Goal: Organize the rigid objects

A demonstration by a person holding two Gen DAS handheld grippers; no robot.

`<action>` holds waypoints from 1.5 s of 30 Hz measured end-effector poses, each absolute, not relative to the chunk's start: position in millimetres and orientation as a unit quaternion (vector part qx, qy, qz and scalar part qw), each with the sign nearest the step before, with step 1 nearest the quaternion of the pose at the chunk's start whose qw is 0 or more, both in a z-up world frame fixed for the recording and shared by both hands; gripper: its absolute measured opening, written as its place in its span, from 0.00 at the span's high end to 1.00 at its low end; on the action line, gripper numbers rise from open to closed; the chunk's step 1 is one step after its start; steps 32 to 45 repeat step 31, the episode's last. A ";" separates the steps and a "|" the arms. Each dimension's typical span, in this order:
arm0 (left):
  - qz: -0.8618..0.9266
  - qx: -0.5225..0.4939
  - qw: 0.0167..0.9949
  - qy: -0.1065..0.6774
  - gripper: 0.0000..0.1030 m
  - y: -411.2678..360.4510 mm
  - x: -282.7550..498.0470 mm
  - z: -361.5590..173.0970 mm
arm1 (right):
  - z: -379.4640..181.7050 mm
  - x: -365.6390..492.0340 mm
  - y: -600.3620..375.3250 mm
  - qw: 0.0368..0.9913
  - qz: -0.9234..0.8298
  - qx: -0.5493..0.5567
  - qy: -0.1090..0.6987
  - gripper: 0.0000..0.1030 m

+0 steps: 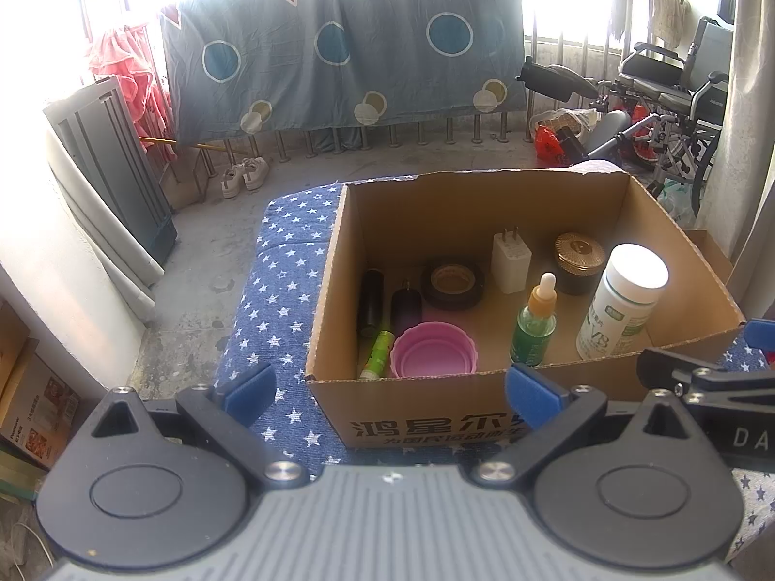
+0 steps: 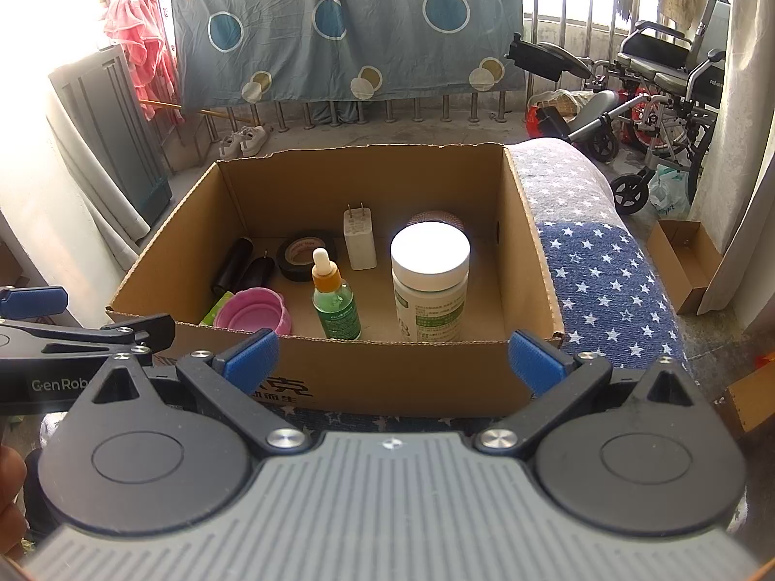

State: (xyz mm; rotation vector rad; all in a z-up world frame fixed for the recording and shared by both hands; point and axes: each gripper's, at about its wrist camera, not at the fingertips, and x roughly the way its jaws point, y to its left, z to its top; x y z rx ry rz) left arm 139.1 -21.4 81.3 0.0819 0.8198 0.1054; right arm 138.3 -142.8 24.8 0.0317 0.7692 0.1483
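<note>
Star-print cushion (image 1: 286, 261) on a balcony, holding an open box (image 2: 528, 261).
Bottles (image 2: 431, 281), tape (image 1: 453, 285), charger (image 1: 511, 261) inside; left gripper (image 1: 390, 389) and right gripper (image 2: 392, 356) spread, empty.

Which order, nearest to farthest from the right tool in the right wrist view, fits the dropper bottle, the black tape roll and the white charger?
1. dropper bottle, upright by the box's front wall, nearest the right tool.
2. black tape roll, mid-floor, behind it.
3. white charger, upright, farthest back.

Strong daylight from windows (image 1: 571, 9) behind hanging sheet (image 1: 339, 48), blown out white. Glare burns out white bottle cap (image 2: 430, 248). Box interior (image 2: 290, 193) evenly lit, soft shadows. Fisheye bending, dark vignette at corners.
</note>
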 end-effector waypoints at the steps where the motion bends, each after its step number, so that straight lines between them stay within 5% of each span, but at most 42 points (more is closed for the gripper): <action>1: 0.051 0.040 0.915 0.398 0.02 -21.3 139.1 80.9 | 24.9 138.3 -142.8 0.924 0.072 0.015 0.375 0.01; 45: 0.052 0.041 0.916 0.396 0.02 -22.1 138.3 82.8 | 28.2 137.3 -142.4 0.924 0.071 0.018 0.375 0.01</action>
